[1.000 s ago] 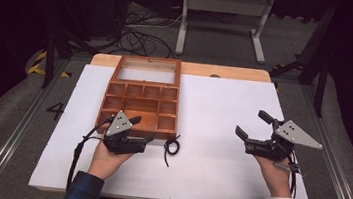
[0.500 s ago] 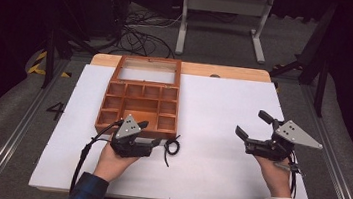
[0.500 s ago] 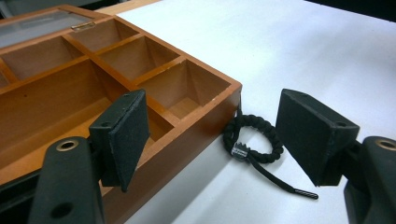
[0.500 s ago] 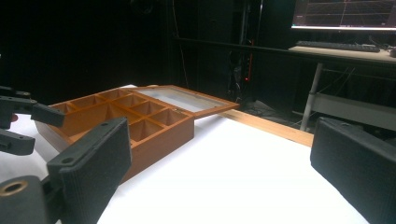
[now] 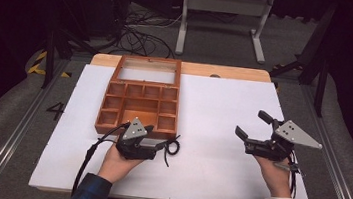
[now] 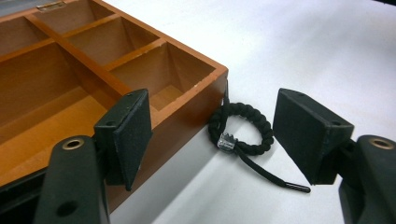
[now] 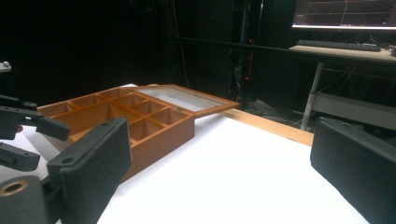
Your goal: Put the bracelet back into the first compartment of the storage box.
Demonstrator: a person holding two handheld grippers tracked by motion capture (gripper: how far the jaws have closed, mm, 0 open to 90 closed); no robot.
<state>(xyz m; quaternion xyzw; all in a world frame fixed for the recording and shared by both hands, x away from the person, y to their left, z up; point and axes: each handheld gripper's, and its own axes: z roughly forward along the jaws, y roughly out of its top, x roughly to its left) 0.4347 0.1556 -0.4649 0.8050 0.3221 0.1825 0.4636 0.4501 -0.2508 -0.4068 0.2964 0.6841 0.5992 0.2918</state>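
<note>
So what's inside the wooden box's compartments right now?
The compartments of the wooden box that show look empty, bare wood. The black braided bracelet lies outside on the table, against the box's near corner. The left gripper hides part of the front row.

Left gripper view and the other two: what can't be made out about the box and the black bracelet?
- Wooden box: its near-left part is hidden behind the left hand-held gripper in the left gripper view; its far compartments are cut off by the top edge.
- Black bracelet: where it meets the box corner, contact cannot be told.
- High view: the bracelet is too small to show its metal clasp.
</note>
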